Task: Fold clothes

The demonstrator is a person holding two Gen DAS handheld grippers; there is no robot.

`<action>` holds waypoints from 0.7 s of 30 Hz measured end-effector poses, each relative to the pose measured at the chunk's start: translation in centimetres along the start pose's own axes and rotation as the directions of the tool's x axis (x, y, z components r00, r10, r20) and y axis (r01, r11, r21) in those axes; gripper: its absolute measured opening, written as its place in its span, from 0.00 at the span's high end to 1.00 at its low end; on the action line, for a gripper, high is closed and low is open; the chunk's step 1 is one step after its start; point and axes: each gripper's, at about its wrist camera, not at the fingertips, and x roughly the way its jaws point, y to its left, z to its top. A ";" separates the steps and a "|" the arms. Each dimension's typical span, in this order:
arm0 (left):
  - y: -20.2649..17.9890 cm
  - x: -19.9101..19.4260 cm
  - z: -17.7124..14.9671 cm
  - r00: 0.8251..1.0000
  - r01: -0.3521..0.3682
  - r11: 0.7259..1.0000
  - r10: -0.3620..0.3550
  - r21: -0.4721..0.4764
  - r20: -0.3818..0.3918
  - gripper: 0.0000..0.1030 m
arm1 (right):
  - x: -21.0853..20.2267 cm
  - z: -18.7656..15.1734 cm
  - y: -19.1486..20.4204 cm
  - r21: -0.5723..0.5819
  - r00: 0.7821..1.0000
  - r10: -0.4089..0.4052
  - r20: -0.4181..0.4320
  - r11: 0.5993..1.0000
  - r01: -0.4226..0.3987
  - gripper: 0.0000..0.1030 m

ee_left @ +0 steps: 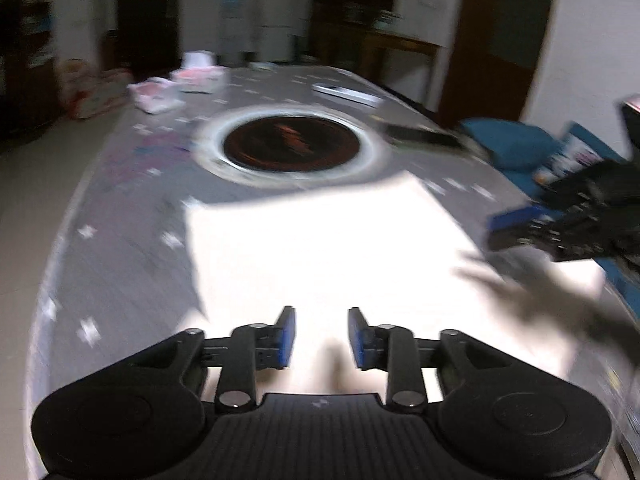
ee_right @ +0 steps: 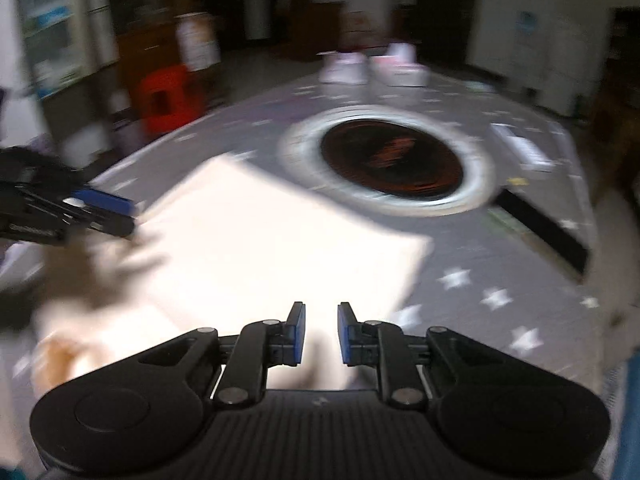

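Observation:
A white folded garment [ee_left: 320, 240] lies flat on the grey star-patterned table [ee_left: 120, 240]. It also shows in the right wrist view [ee_right: 260, 248], where a cream part [ee_right: 80, 340] lies at its near left. My left gripper [ee_left: 322, 336] is open and empty, just above the garment's near edge. My right gripper [ee_right: 321, 332] is open and empty above the garment's near right part. Each gripper shows in the other's view: the right one [ee_left: 520, 226] at the garment's right edge, the left one [ee_right: 100, 208] at its left edge. Both views are motion-blurred.
A round dark hotplate with a pale ring [ee_left: 290, 144] sits in the table's middle [ee_right: 390, 160]. Tissue packs [ee_left: 176, 88], a white remote [ee_left: 346, 94] and a dark phone [ee_left: 424, 134] lie beyond it. A blue chair [ee_left: 516, 144] stands at the right, a red stool [ee_right: 168, 96] at the left.

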 end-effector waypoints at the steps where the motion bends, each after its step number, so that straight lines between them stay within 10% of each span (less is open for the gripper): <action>1: -0.8 -0.7 -0.9 1.000 0.018 1.000 -0.018 0.016 -0.003 0.62 | -0.4 -0.6 1.1 -0.022 0.999 0.039 -0.009 0.999 -0.039 0.76; 10: -4.2 -0.6 -4.2 0.999 0.017 0.997 -0.014 0.075 -0.041 0.61 | -1.1 -3.9 8.9 -0.134 0.974 0.207 -0.089 0.967 -0.217 0.60; 13: -4.3 -0.4 -4.6 0.999 0.016 0.997 -0.012 0.078 -0.051 0.93 | -0.4 -4.5 9.4 -0.137 0.977 0.180 -0.116 0.971 -0.195 0.74; 15: -4.4 -0.8 -4.8 0.999 0.015 0.996 -0.012 0.085 -0.043 0.96 | -0.7 -4.7 9.4 -0.126 0.978 0.176 -0.113 0.974 -0.190 0.94; 21: -5.6 -5.5 -5.7 0.995 0.070 0.988 -0.079 0.139 0.063 0.97 | -4.7 -5.3 9.5 -0.191 0.975 0.218 -0.052 0.956 -0.224 0.95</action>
